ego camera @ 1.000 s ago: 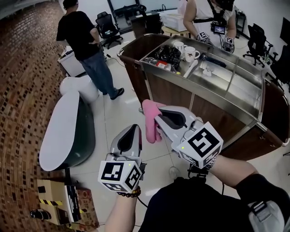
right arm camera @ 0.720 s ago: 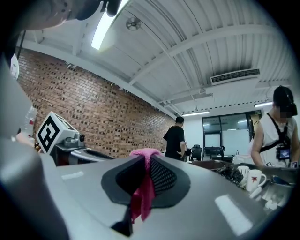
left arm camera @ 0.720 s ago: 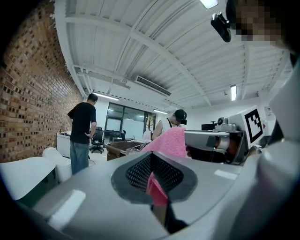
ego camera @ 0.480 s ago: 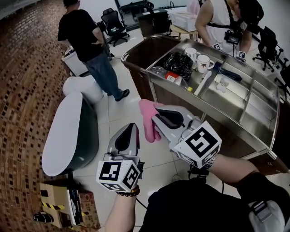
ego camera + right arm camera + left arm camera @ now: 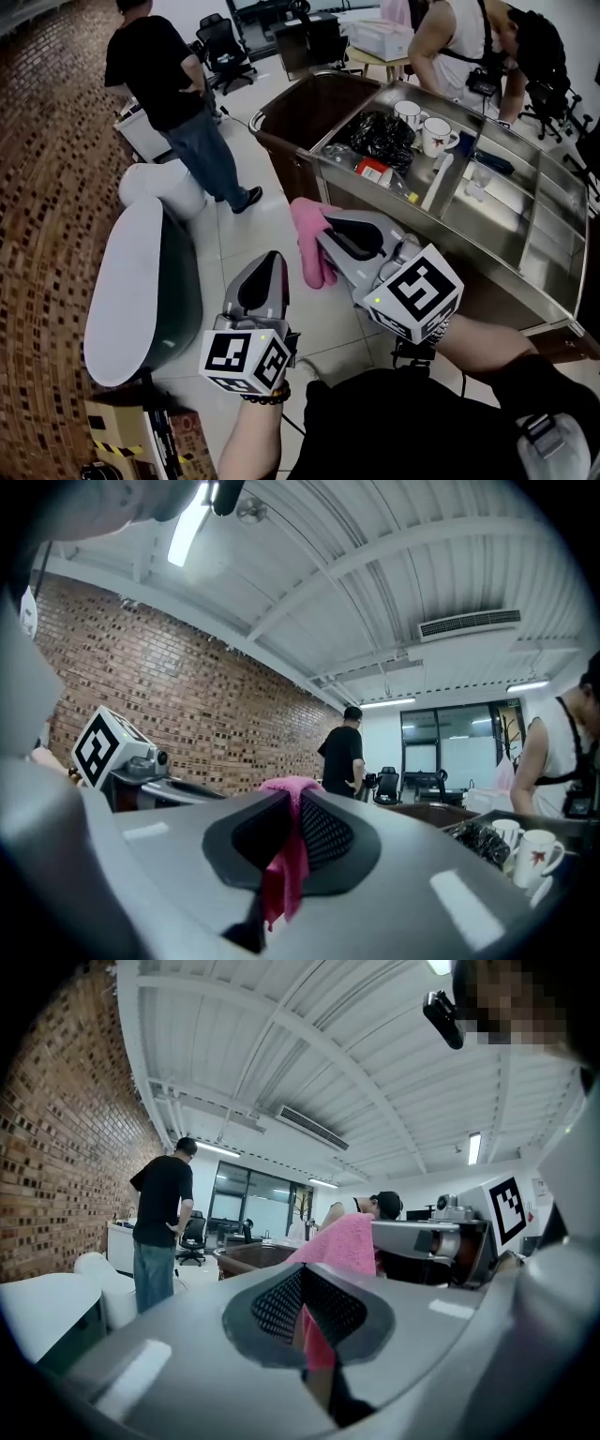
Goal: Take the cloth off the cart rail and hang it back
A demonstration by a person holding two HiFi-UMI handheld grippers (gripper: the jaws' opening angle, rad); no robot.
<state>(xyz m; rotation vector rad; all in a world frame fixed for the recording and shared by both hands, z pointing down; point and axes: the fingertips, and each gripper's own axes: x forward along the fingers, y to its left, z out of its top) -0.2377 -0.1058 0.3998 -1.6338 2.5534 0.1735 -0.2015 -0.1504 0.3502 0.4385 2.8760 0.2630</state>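
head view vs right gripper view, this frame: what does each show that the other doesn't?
Head view only: the floor, the white-topped oval table, the cart with its steel compartments, and the black bag in it. Right gripper view only: the ceiling with its strip light, and the right gripper seen head-on, shut on the pink cloth. Both: the cloth, the mugs, the person in black and the left gripper.
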